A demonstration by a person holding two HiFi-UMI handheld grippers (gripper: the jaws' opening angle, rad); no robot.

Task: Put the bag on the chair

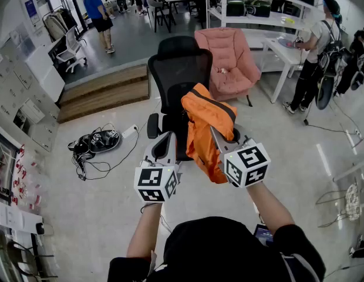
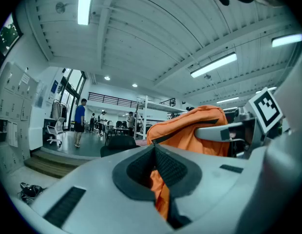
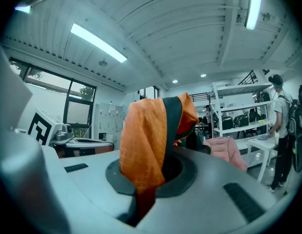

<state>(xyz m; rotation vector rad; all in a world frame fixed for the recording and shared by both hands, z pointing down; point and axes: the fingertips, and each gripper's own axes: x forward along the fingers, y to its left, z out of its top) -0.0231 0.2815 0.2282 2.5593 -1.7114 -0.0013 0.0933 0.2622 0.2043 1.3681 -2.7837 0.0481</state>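
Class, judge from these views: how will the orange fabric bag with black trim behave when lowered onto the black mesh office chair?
Probably floppy: the orange fabric bag folds and droops between the left gripper and right gripper. Likely light, since thin pinches of cloth carry it. On the black mesh office chair it should slump, not roll.

Both forearms reach forward — left gripper (image 1: 169, 136) and right gripper (image 1: 224, 134) side by side, fingers (image 1: 168, 148) clamped on the bag (image 1: 202, 117).

The bag (image 1: 205, 128) is matt woven cloth, the chair (image 1: 179, 69) back perhaps mesh, the floor (image 1: 100, 204) glossy.
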